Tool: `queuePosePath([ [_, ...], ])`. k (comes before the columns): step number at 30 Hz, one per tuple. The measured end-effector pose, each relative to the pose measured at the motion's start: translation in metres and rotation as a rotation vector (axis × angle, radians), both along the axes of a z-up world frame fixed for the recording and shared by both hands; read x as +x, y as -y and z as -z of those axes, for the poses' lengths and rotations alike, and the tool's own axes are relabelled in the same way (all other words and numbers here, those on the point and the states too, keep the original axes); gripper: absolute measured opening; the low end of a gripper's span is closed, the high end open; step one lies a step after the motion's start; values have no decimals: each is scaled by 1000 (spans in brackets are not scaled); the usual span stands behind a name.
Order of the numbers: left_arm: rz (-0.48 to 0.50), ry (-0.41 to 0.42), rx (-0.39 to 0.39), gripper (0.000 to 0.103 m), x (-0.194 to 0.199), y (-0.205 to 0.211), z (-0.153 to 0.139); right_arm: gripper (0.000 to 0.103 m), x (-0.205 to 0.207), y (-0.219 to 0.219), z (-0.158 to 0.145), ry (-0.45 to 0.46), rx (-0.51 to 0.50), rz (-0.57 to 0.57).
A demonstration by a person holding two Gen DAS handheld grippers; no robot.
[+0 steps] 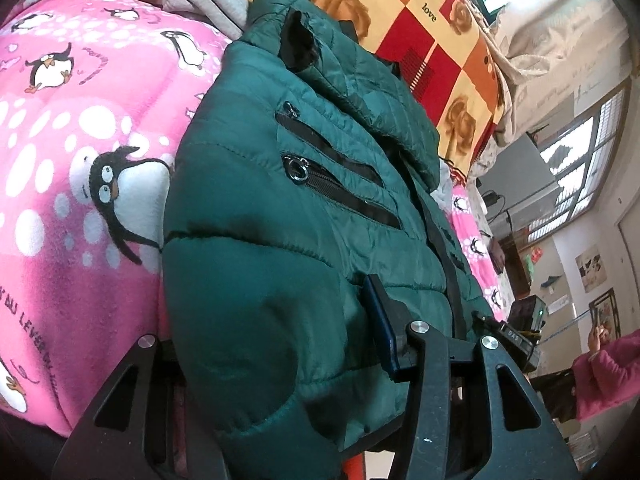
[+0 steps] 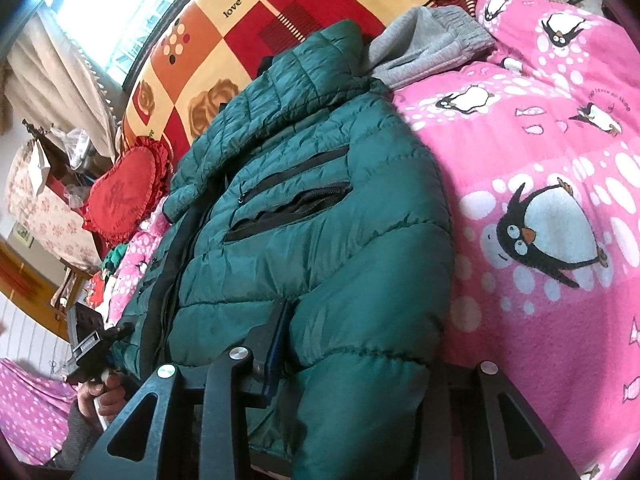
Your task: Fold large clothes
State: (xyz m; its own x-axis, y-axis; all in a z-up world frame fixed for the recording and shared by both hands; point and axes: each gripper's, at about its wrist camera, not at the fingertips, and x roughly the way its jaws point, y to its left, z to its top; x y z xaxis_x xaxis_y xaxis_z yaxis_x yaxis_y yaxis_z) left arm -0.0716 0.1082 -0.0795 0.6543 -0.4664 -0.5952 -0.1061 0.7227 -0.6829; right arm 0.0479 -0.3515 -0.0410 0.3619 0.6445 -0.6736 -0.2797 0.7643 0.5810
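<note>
A dark green puffer jacket [image 1: 280,200] lies front up on a pink penguin blanket [image 1: 80,160], collar far, chest zip pockets showing. In the left wrist view my left gripper [image 1: 272,320] is shut on the jacket's near edge. Its blue-padded finger [image 1: 382,320] presses into the padding, and the other finger is hidden under the fabric. In the right wrist view my right gripper [image 2: 360,340] clamps the same jacket [image 2: 320,220] on its other side. One padded finger [image 2: 276,340] is dug into the quilting, the second covered by cloth.
A folded grey garment [image 2: 432,40] lies beyond the collar. A red and yellow rose blanket [image 2: 240,40] rises behind, and a red heart cushion [image 2: 120,204] sits at the left. A hand [image 2: 104,392] holds the other gripper. A pink sleeve [image 1: 600,368] shows at the right.
</note>
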Motion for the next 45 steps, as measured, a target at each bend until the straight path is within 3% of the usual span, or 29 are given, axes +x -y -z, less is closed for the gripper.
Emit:
queuePosePath([
  [6, -8, -6, 41, 26, 1, 0, -1, 27, -4, -9, -12, 60, -53, -28],
  [10, 0, 10, 130, 17, -2, 9, -10, 26, -9, -11, -21, 100, -59, -24],
  [15, -16, 27, 199, 16, -10, 9, -35, 26, -24, -2, -41, 146, 16, 1],
  [19, -25, 10, 165, 16, -10, -2, -56, 25, -32, -7, -53, 184, 30, 4],
  [25, -51, -55, 38, 16, 14, -5, -100, 25, -20, -14, -64, 180, 55, 52],
  [30, -66, -20, 176, 16, 35, 15, -151, 25, -12, -13, -71, 154, 83, 131],
  [33, -83, -5, 225, 16, 35, 20, -152, 25, -13, -16, -77, 180, 71, 123],
  [37, -111, 16, 220, 16, 31, 22, -140, 25, -20, -18, -79, 221, -4, 132],
  [41, -132, 56, 196, 16, 22, 17, -127, 25, -21, -19, -80, 228, 1, 141],
  [45, -146, 75, 184, 16, 9, 7, -113, 25, -17, -24, -75, 200, -56, 123],
])
